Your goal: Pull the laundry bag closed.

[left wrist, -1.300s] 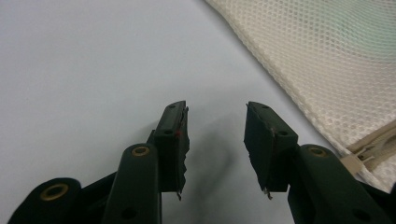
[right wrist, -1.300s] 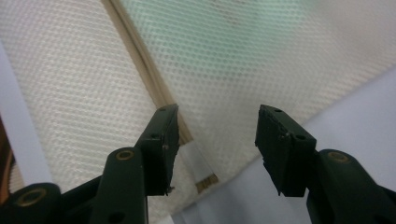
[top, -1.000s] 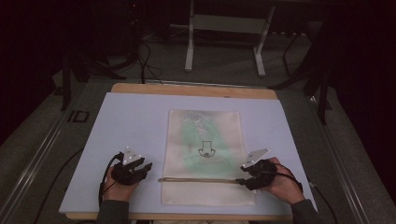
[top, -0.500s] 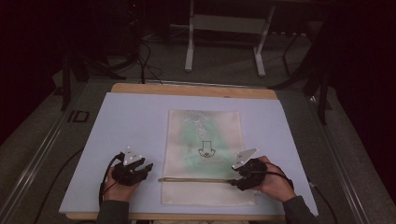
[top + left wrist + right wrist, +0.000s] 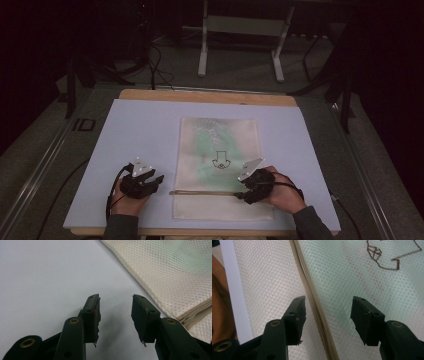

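high view showed the mesh bag (image 5: 217, 150) flat on the bench (image 5: 140, 130), zipper (image 5: 202, 192) shut; both grippers' jaws gaped empty, nothing begun.

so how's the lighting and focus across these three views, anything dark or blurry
High view: the white mat is evenly lit, the room beyond nearly black. Left gripper view: the left claw throws a soft shadow on the mat, and the mesh bag stays fairly sharp. Right gripper view: mesh weave crisp, zipper softer close up, no glare.
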The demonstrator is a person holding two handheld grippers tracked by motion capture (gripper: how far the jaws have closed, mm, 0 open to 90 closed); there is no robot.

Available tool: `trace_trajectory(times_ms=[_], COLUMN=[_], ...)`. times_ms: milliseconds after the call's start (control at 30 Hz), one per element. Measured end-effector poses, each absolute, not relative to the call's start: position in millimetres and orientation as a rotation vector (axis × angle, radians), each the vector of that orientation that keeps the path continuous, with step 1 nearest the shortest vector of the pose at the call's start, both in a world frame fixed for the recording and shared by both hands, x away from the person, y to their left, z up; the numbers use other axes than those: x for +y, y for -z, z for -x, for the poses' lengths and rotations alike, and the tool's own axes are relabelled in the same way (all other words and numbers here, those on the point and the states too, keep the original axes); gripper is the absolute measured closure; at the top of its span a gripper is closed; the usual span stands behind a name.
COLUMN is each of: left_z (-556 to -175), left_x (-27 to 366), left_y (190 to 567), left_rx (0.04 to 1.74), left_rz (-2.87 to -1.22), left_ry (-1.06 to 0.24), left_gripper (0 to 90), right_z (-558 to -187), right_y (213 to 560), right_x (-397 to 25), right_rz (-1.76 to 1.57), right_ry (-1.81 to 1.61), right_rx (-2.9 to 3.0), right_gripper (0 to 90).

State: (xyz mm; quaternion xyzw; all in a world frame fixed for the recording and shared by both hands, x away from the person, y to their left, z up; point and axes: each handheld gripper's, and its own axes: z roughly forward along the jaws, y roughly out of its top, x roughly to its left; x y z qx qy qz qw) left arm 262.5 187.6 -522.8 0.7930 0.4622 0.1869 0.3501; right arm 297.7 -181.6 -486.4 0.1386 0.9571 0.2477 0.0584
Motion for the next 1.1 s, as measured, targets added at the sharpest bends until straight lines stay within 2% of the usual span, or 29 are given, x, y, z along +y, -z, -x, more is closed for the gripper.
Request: trace_trajectory(times_ms=[600, 1000, 1100], left_z=[-263.5, -264.4, -264.5], left_x=[185.2, 187.1, 186.9], left_y=[523.5, 523.8, 524.1], left_rx=[1.194, 1.194, 1.197], left_rz=[-2.055, -2.059, -2.059], left_ry=[-0.48, -0.474, -0.474], left_gripper=[57.1, 56.9, 56.9], right_z=[-297.0, -298.1, -297.9], right_y=[487.3, 489.4, 489.1], right_x=[-146.5, -117.3, -112.9], right_rz=[-0.306, -0.229, -0.213], right_ry=[-0.765, -0.781, -0.783], right_rx=[2.917, 2.953, 2.956], right_gripper=[52.5, 63.8, 64.2])
